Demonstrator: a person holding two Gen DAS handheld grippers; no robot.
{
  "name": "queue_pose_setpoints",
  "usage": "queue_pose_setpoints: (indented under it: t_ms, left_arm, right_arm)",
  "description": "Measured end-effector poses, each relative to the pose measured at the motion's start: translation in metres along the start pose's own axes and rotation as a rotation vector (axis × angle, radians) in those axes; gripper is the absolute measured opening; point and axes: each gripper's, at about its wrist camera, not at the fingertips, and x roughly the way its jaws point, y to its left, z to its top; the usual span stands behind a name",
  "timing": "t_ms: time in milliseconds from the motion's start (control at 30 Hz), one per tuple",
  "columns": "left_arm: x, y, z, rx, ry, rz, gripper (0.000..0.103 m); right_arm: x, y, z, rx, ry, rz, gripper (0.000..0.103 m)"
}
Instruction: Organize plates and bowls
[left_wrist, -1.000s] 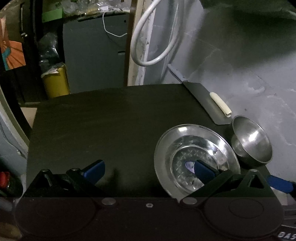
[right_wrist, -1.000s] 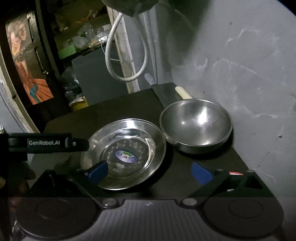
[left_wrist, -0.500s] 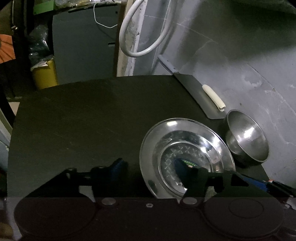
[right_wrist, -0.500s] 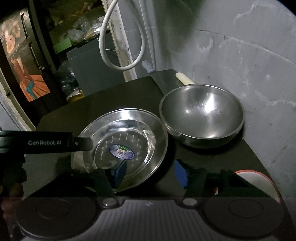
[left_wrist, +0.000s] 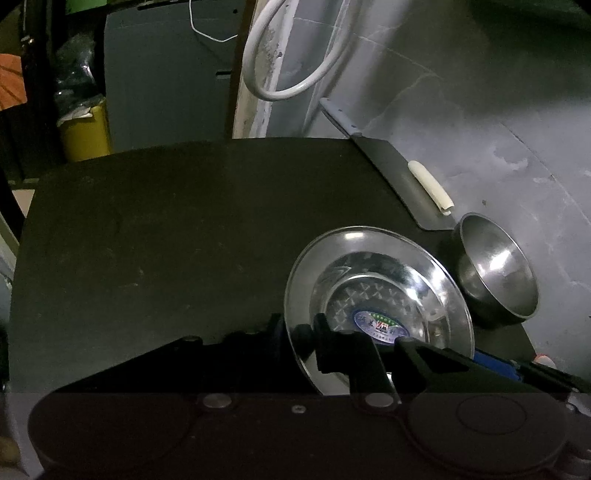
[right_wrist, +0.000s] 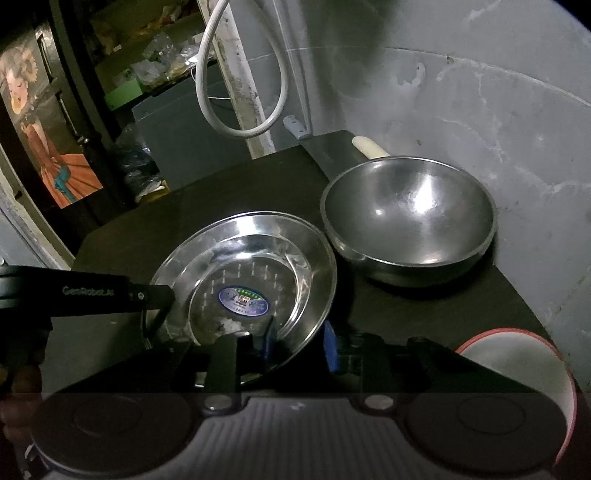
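A dark table (left_wrist: 166, 240) fills most of both views, pushed against a grey wall (right_wrist: 498, 110). Every place below is given from the plate.

The plate (right_wrist: 243, 273) is shiny steel, wide-rimmed and shallow, with an oval sticker in its middle. It sits near the table's right end.

Just right of the plate, close to touching its rim, is a steel bowl (right_wrist: 406, 218), deep and round, empty.

Behind the plate, against the wall, lies a cleaver (left_wrist: 399, 173) with a pale handle.

Right of the plate and nearer the cameras, a white bowl with a red rim (right_wrist: 524, 365) shows partly.

2 tongs meet the plate. The left gripper (left_wrist: 299, 332) has just been closing and now pinches the plate's left rim, 1 finger inside, 1 outside. The right gripper (right_wrist: 299, 343) has also just been closing, with the plate's near rim between its blue pads; it looks clamped.

Judgement: the plate is stiff, light and slick, not fragile, but noisy if dropped. The rim is the only real handhold, and smooth steel may slip or pivot in a pinch, so 2 grips on separate edges should keep it level.
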Motion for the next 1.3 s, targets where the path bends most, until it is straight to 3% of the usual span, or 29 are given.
queue_pose_setpoints:
  t_ms: [500,1300]
  left_arm:
    - [-0.044,0.013,-0.024,0.009,-0.049,-0.01,0.018]
    - [-0.156,0.034,-0.079,-0.028,-0.173,0.002,0.02]
  right_arm:
    - [-0.024,0.016,-0.01,-0.027,-0.02,0.07,0.029]
    - [-0.114,0.065,-0.042,-0.14,-0.104,0.196,0.029]
